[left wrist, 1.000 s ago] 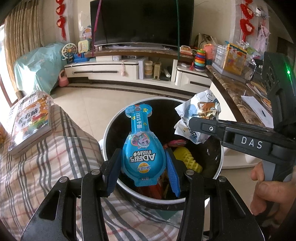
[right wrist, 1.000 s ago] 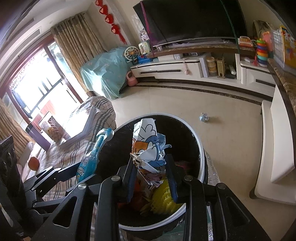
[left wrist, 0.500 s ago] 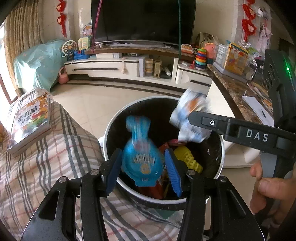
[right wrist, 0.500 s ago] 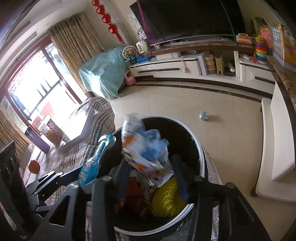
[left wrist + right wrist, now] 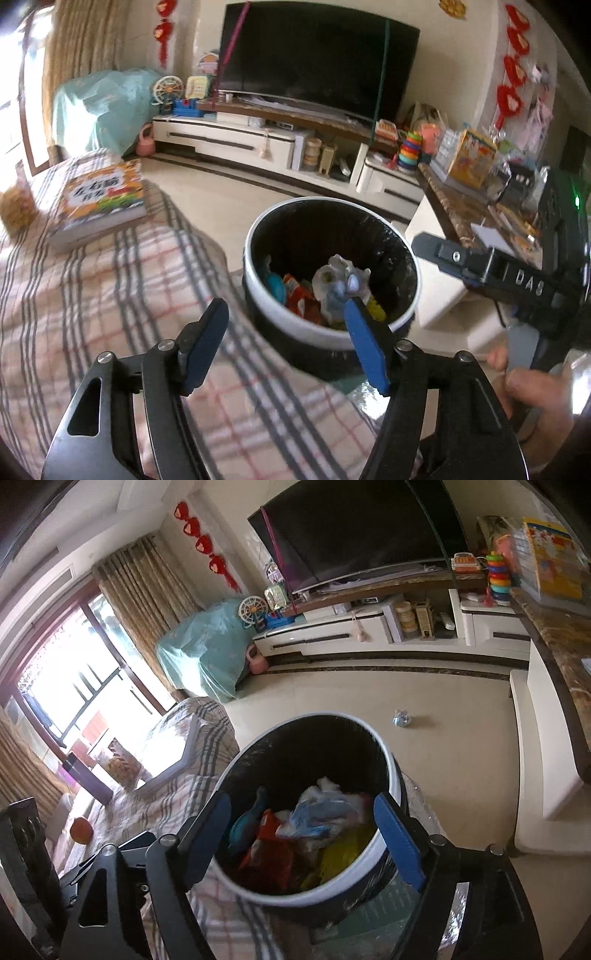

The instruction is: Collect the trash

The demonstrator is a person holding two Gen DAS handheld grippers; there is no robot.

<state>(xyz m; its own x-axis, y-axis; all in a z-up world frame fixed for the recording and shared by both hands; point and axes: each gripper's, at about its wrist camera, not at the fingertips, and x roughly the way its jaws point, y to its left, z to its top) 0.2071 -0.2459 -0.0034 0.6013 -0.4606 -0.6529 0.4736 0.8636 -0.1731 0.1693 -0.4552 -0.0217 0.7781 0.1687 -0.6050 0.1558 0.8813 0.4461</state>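
Both grippers are empty now, right here over the bin! The left gripper [image 5: 286,347] has its blue pads [image 5: 364,343] spread wide, jaws that have just been opening, nothing between them, hanging over the plaid cover [image 5: 110,295] at the near rim. The right gripper [image 5: 303,834] is the same story: jaws have just been opening, fingers set wide on either side of the bin's mouth, touching nothing that I can see, and a hand [image 5: 535,391] wraps its handle.

Down in the black-lined trash bin [image 5: 255,236] lies the haul: the blue pouch [image 5: 245,823] against the left wall, the crumpled white-and-blue wrapper [image 5: 321,812] on top of the pile, red packets [image 5: 269,845] and something yellow [image 5: 343,849] beneath. So this pair of drops looks finished.

What's left? Further out on the tiled floor, well apart from the bin, sits a small crumpled scrap [image 5: 402,718], which I'd judge the next candidate. On the plaid cover rests a children's book [image 5: 103,199], with an orange ball [image 5: 82,830] in the other view; neither looks like trash to me. Beyond, the TV stand [image 5: 229,136] stays cluttered with toys.
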